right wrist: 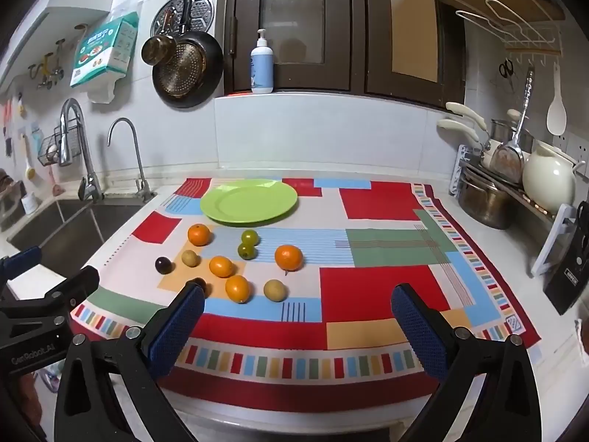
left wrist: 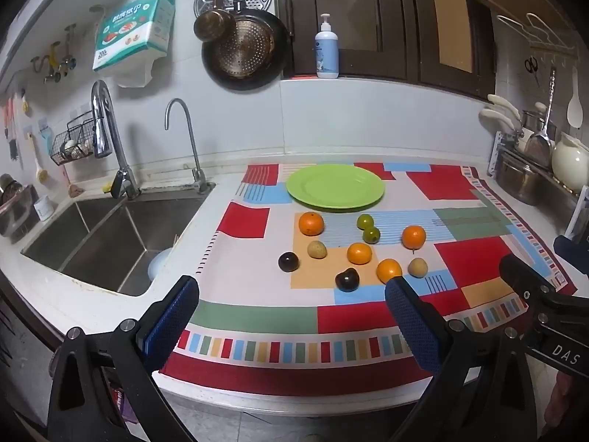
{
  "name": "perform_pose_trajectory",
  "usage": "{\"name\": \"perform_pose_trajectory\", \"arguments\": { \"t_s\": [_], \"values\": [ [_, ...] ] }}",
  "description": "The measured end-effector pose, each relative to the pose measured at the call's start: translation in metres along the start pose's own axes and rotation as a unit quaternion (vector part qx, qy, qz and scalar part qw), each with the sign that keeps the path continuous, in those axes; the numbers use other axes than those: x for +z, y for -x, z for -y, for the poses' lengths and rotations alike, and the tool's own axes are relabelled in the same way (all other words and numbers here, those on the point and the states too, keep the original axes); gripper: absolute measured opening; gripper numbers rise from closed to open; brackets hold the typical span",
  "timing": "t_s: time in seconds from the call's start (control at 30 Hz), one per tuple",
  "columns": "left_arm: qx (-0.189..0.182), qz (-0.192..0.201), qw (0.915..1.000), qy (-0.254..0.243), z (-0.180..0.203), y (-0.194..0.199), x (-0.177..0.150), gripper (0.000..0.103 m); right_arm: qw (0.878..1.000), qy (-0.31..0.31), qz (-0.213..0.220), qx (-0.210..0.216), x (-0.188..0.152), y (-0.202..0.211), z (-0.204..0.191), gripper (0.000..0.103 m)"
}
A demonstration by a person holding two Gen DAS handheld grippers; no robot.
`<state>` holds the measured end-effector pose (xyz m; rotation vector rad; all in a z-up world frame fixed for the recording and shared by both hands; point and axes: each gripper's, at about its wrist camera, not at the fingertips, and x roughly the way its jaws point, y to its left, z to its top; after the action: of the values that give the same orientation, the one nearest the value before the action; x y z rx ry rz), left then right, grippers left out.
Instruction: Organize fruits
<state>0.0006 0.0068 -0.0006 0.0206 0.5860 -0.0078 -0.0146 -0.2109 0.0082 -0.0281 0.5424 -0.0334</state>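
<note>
A green plate [left wrist: 335, 186] [right wrist: 249, 201] stands empty at the back of a patterned cloth [left wrist: 460, 261] [right wrist: 368, 294]. In front of it lie several loose fruits: oranges [left wrist: 311, 223] [right wrist: 289, 257], two green fruits [left wrist: 368, 228] [right wrist: 248, 245], two tan fruits [left wrist: 317, 249] [right wrist: 275, 290] and two dark plums [left wrist: 288, 261] [right wrist: 163, 265]. My left gripper [left wrist: 291, 316] is open and empty above the cloth's front edge. My right gripper [right wrist: 298, 316] is open and empty, beside it on the right. One plum is partly hidden behind my right gripper's left finger.
A steel double sink [left wrist: 110, 235] with two taps lies left of the cloth. A dish rack with pots and a cream jug [right wrist: 548, 180] stands at the right edge. Pans [left wrist: 244, 49] hang on the back wall. A soap bottle [left wrist: 327, 49] stands on the ledge.
</note>
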Motion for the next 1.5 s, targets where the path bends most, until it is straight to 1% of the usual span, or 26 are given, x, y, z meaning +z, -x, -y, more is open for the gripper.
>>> {"name": "perform_pose_trajectory", "arguments": {
  "t_s": [0.03,0.3,0.33,0.6,1.5],
  "values": [
    [0.005,0.007,0.9998,-0.017,0.007,0.003,0.002,0.103,1.0,0.0,0.002,0.0,0.0,0.0,0.0,0.102],
    [0.014,0.01,0.9997,-0.019,0.017,0.005,0.0,0.103,1.0,-0.003,0.002,0.006,-0.002,0.001,0.001,0.102],
    [0.01,0.011,0.9998,-0.016,0.009,0.008,0.0,0.103,1.0,-0.003,0.003,0.006,-0.002,0.0,0.002,0.102],
    [0.013,0.015,0.9997,-0.011,0.007,0.012,-0.002,0.103,1.0,-0.001,0.003,0.009,-0.002,0.004,0.0,0.102],
    [0.01,0.015,0.9998,-0.009,0.006,0.014,-0.001,0.103,1.0,0.005,0.011,0.015,-0.001,0.008,-0.002,0.102]
  ]
}}
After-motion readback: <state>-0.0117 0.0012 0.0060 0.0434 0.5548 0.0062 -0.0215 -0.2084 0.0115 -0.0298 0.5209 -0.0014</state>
